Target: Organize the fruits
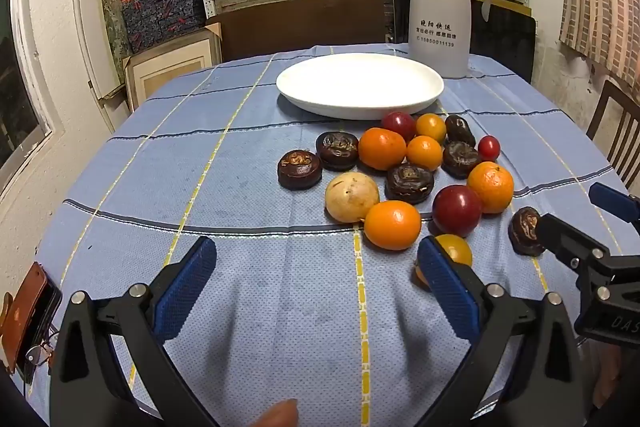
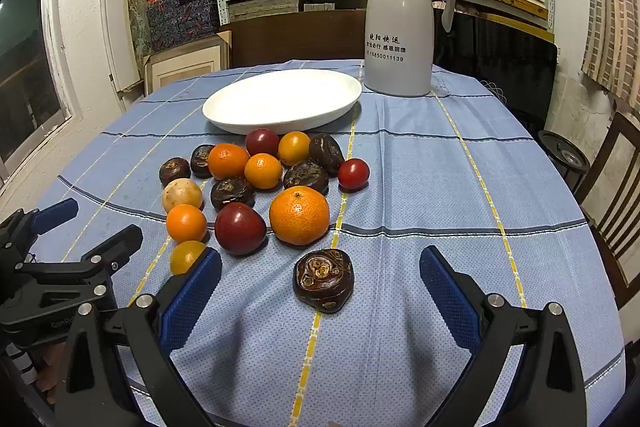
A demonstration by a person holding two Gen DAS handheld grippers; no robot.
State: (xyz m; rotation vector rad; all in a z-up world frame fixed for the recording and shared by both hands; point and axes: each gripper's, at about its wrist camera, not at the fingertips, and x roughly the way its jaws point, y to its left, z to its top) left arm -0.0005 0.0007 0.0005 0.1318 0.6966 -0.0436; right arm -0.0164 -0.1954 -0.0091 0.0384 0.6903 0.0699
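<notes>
**Both grippers open, fruit still off the plate**

I held my right gripper (image 2: 320, 279) wide open and low over the tabletop (image 2: 460, 187), its blue pads either side of the dark chestnut (image 2: 323, 279) that lay apart from the pile, the easiest piece to take first, I judged. My left gripper (image 1: 316, 275) was open too, empty, with only a small yellow fruit (image 1: 456, 250) behind its right pad. The other fruits (image 1: 400, 167) clustered just before the empty white plate (image 1: 360, 85), which stood beside the jug (image 1: 440, 11).
</notes>
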